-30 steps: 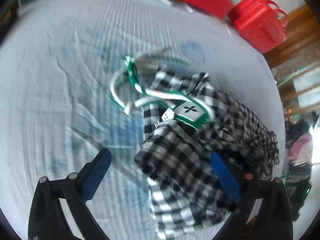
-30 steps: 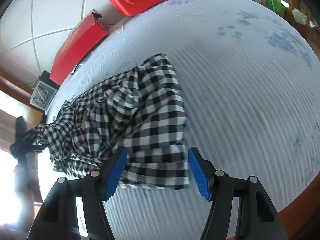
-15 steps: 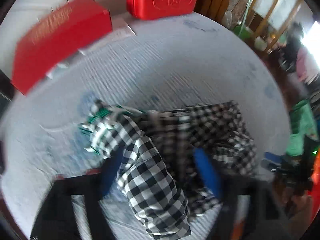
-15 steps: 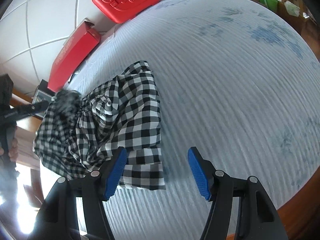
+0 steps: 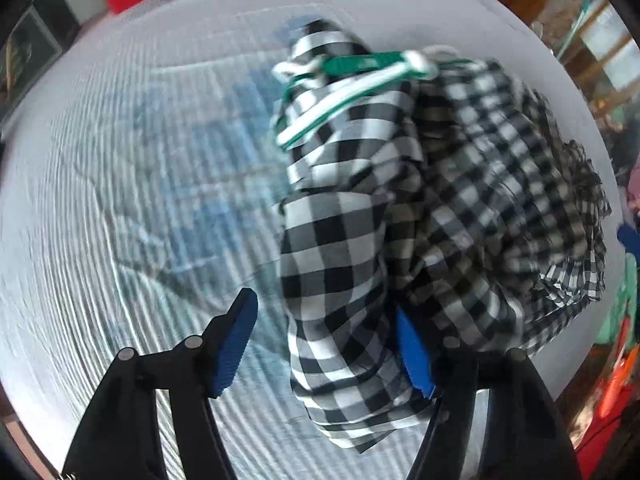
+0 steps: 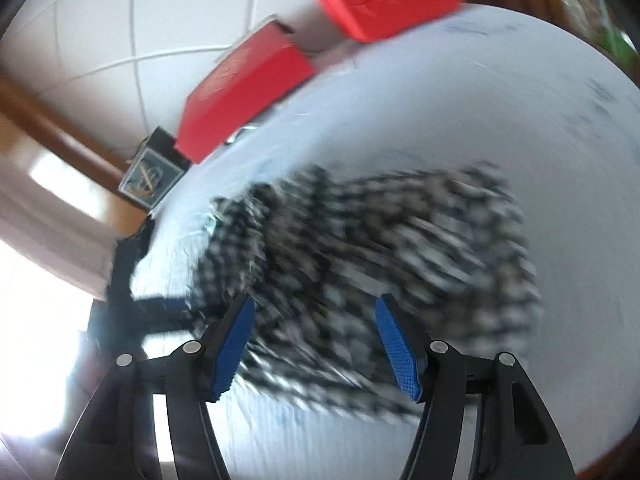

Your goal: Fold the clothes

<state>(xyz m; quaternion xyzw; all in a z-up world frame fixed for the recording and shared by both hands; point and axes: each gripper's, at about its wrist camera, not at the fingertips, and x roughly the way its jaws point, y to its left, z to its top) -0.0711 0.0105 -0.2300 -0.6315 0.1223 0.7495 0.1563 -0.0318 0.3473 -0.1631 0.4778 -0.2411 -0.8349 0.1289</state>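
Checked garment [image 5: 400,208], soft, light and limp, is observed bunched on the tabletop [image 5: 120,200]; fingers of left gripper [image 5: 326,346] and right gripper [image 6: 316,346] are spread, nothing gripped; a hem edge is judged the best hold.

Garment [image 5: 400,208] heaped on the cloth-covered table [image 5: 120,200], boxes [image 6: 244,88] behind it

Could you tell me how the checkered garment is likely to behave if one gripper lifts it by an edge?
The checkered garment lies crumpled in soft folds, so it will probably hang limp and unfold. Its thin, ruffled edge suggests little weight. The green and white collar trim may dangle or shift as it rises.
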